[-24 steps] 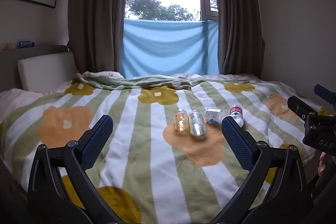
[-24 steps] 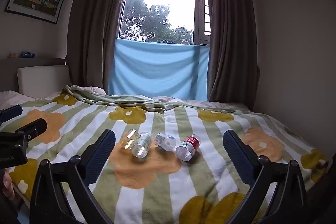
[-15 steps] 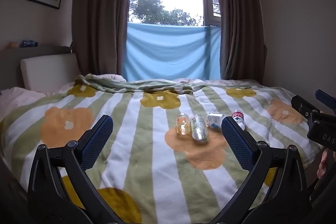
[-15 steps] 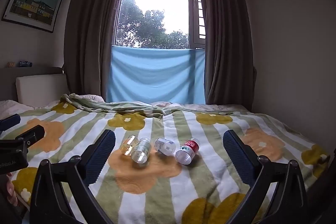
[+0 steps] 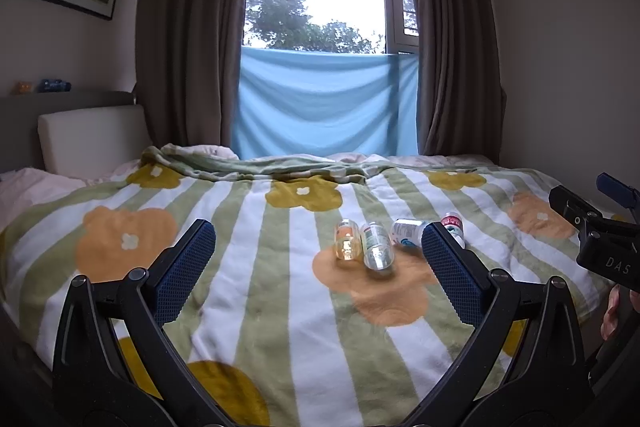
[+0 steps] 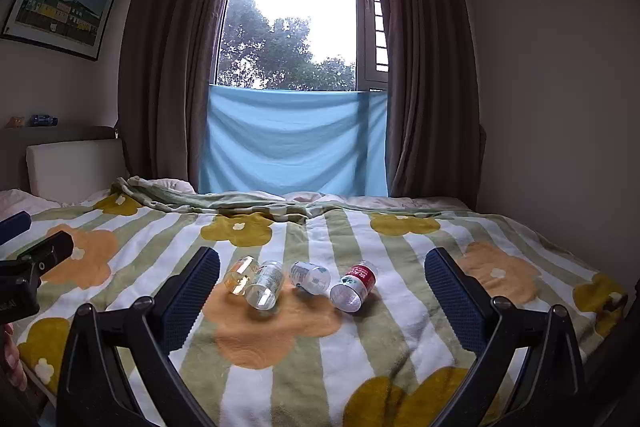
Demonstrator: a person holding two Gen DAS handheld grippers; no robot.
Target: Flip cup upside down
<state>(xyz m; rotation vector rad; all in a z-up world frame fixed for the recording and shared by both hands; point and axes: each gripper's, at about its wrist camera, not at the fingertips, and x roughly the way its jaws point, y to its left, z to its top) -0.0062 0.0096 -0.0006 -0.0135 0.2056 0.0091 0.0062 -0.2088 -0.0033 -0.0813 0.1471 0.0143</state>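
Four small clear cups lie on their sides in a loose row on the bed's striped, flower-patterned blanket (image 6: pixel 312 355), around an orange flower. From left to right in the right wrist view: a yellowish cup (image 6: pixel 239 274), touching a clear cup with a pale label (image 6: pixel 265 284), then apart from these a cup with a blue-and-white label (image 6: pixel 311 277), and a red-labelled cup (image 6: pixel 354 286) with its open mouth toward the camera. The left claw (image 5: pixel 319 269) hangs above the near part of the bed with its blue-padded fingers spread wide, gripping nothing; the cups sit toward its right finger. The right claw (image 6: pixel 322 293) is likewise spread wide and empty, with the whole row of cups framed between its fingers, well beyond the tips.
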